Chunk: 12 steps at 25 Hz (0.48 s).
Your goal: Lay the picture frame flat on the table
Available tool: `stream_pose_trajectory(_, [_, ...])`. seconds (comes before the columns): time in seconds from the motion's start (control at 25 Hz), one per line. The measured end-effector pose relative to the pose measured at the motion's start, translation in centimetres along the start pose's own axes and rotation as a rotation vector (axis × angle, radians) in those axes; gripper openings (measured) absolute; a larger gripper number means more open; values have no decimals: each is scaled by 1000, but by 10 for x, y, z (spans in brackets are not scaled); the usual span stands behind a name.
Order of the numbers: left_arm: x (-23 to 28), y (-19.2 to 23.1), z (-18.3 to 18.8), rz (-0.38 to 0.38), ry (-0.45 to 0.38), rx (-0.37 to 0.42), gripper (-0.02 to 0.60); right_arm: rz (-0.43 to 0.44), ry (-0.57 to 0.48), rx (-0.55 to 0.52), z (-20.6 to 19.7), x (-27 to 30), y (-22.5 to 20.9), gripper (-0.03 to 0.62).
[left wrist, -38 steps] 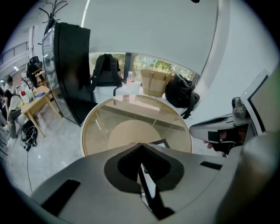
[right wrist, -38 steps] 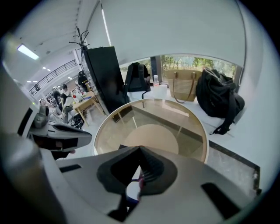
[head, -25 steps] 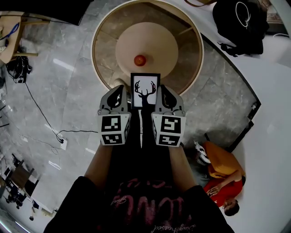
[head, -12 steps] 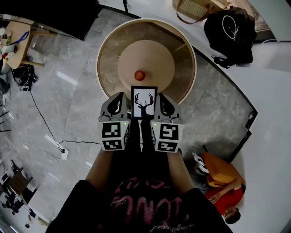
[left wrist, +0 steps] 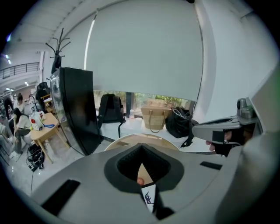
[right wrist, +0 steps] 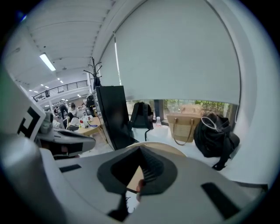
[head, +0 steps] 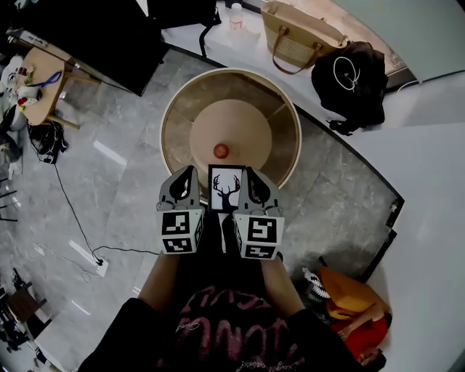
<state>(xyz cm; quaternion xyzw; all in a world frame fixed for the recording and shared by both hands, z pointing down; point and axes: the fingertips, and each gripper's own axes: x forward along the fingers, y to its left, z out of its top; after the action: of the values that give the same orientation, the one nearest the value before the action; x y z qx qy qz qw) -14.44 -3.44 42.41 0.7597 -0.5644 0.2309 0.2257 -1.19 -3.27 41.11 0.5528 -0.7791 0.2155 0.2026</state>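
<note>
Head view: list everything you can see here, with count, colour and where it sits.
picture frame: one, black, deer print, at table's near edge
table: one, beige, round, centre
ball: one, red, on table, maybe a fruit
bag: one, tan woven, ledge beyond table
backpack: one, black, right of bag
bottle: one, clear, left of bag
side table: one, wooden, upper left
left gripper: one, grey, shut on frame's left edge
right gripper: one, grey, shut on frame's right edge

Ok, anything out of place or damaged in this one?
Nothing stands out. The picture frame looks intact, held square between left claw and right claw over the round table's near edge; a small red object sits at its centre.
</note>
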Motion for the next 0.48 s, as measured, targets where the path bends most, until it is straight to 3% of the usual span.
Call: stream_pose_trajectory(0.48, [-32,-10,52,25,-95,31,9,2,-114,-46,57,-33,-14,20])
